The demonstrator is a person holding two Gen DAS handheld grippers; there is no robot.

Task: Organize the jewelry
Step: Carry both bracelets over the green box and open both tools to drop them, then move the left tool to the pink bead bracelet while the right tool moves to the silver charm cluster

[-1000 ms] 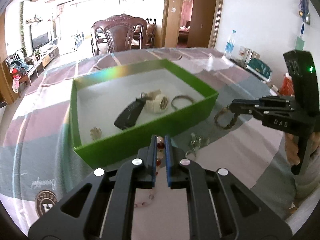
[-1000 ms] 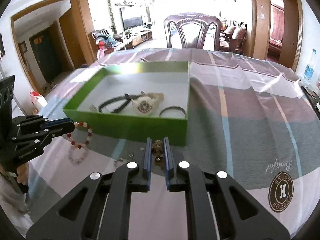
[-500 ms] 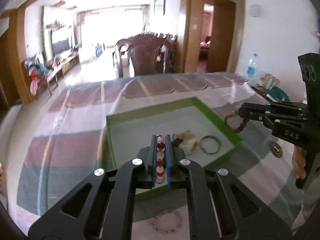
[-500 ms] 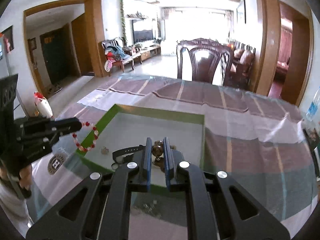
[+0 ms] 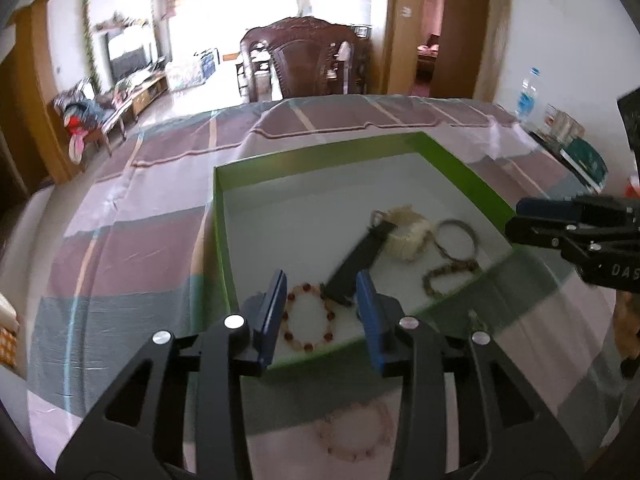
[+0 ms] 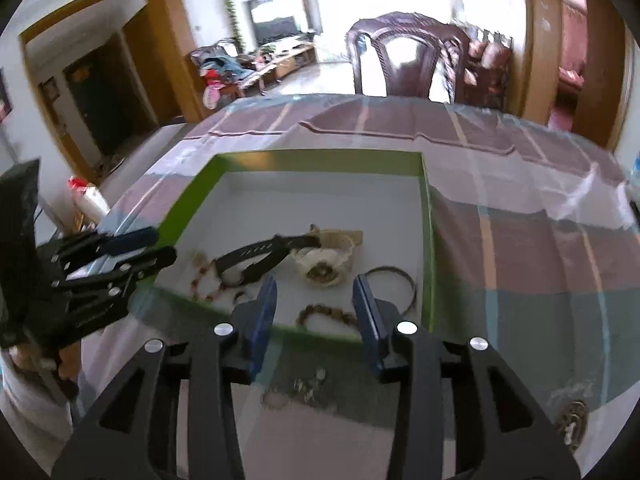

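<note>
With its jaws spread wide and holding nothing, the left gripper hangs over the near left corner of the green box. A red-and-white bead bracelet lies on the box floor directly between the jaws. The right gripper is likewise spread apart and empty above the near wall; a brown bead bracelet lies just inside that wall between its jaws. Further inside the box lie a black watch strap, a cream watch touching the strap, and a thin dark ring bangle near the right wall. The rear half of the box floor is bare white. On the counter in front of the box rest a pink bead bracelet and a small silver chain piece. Striped cloth covers the counter to its edges.
</note>
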